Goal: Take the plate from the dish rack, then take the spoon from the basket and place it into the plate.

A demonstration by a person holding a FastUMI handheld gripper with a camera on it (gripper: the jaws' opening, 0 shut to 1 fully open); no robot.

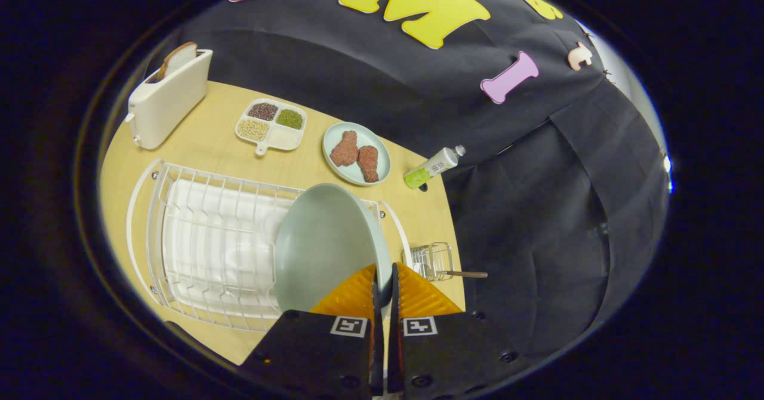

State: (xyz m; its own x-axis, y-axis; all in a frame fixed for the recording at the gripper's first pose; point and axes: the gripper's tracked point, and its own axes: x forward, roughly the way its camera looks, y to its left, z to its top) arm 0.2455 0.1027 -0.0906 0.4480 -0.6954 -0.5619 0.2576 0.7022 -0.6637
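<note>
Hand-held gripper [383,285] pinches rim of pale green plate [322,245], both fingers on it, over white dish rack [209,239]. Spoon [459,274] lies in wire basket [433,260] beside rack, bowl hidden. Bottle [433,166] label unreadable.

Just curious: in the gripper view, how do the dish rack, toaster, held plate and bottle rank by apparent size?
1. Dish rack
2. Plate, pinched in the hand-held gripper; nearness inflates it
3. Toaster
4. Bottle
</note>
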